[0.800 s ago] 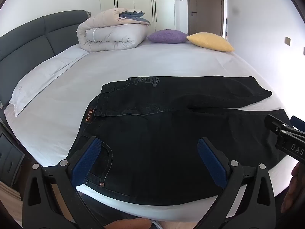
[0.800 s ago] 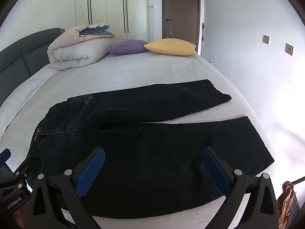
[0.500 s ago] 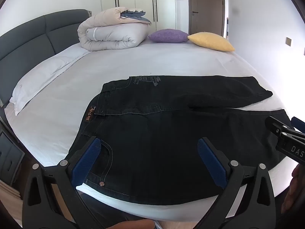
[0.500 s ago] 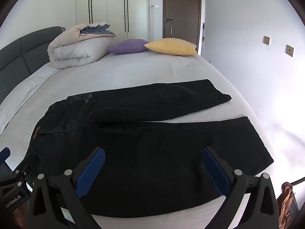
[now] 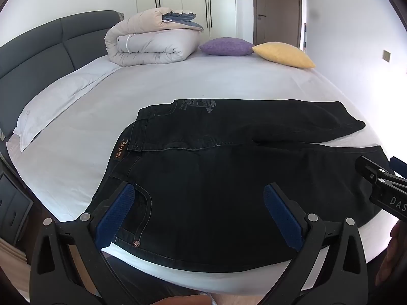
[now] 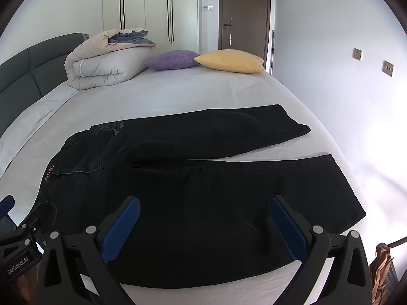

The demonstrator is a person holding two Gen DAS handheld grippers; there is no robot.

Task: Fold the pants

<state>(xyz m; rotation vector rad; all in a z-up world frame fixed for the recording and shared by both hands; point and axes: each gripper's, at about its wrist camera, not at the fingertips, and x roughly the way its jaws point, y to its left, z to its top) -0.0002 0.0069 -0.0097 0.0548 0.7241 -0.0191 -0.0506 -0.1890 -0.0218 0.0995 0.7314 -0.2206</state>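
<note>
Almost nothing has moved since the earlier frames: the pants (image 5: 229,198) are lying in the same place and both views are only drifting very slightly. The black pants are spread flat on the bed (image 5: 229,86), still unfolded, near its front edge. Their long axis is running across, from the waistband (image 5: 122,152) on the left to the leg ends on the right. The far leg (image 6: 229,132) is angling away from the near leg (image 6: 254,190), so a narrow wedge of sheet is showing between them.

The left hand-held gripper (image 5: 198,211) is hovering just in front of the waist and pocket part, with its jaws as wide apart as before and nothing between them. The right hand-held gripper (image 6: 203,226) is hovering in front of the middle of the near leg, also wide open and empty. So the left one is nearer to the waistband and the right one is nearer to the leg ends. Both are pointing down and forward at the cloth, not touching it.

I judge that the coming move depends on this: the near edge of the pants is lying directly ahead of both hand-held grippers.

Farther behind them, a rolled duvet (image 5: 152,43), a purple cushion (image 5: 226,47) and a yellow cushion (image 5: 282,54) are resting well apart from the pants.
</note>
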